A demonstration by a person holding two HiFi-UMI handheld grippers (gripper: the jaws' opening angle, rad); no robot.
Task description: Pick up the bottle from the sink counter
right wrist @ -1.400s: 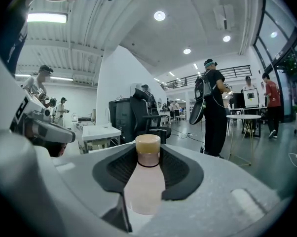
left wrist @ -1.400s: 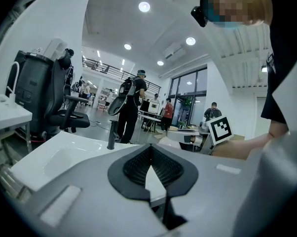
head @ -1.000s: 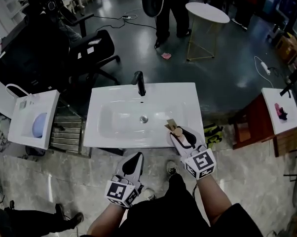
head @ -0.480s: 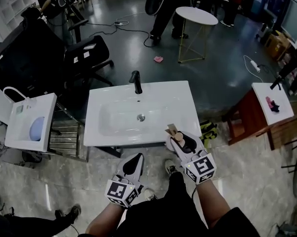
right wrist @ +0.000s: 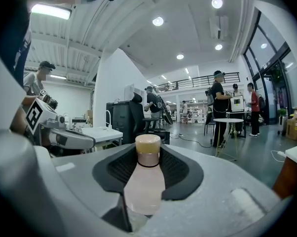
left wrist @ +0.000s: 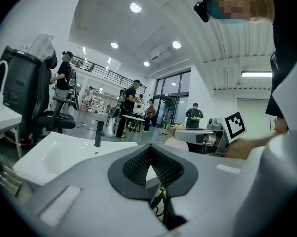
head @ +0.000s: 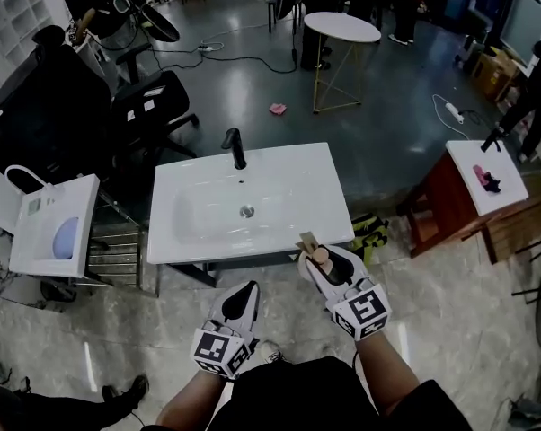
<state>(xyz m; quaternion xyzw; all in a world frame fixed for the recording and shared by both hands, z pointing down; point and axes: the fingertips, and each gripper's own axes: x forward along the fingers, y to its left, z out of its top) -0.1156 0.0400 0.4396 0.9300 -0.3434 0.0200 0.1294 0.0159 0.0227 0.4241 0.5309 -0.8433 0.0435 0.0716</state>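
The bottle (right wrist: 144,181) has a pale pink body and a tan cap, and it stands upright between the dark pads of my right gripper (right wrist: 148,154), which is shut on it. In the head view the bottle (head: 319,256) and right gripper (head: 322,260) hang just off the front right corner of the white sink counter (head: 297,232), over the floor. My left gripper (head: 245,294) sits lower left, in front of the counter, its jaws together with nothing between them. In its own view the left gripper (left wrist: 149,149) points past the sink counter (left wrist: 50,157) and black faucet (left wrist: 97,134).
A black faucet (head: 235,148) stands at the sink's back edge. A small white basin unit (head: 55,223) is at the left, a black office chair (head: 154,101) behind it. At right stands a red-brown cabinet (head: 450,214); a round white table (head: 342,27) and people are farther back.
Both grippers and the head view have drawn back from the sink. The bottle, held over the counter's front right corner a second ago, now hangs off its edge above the floor.
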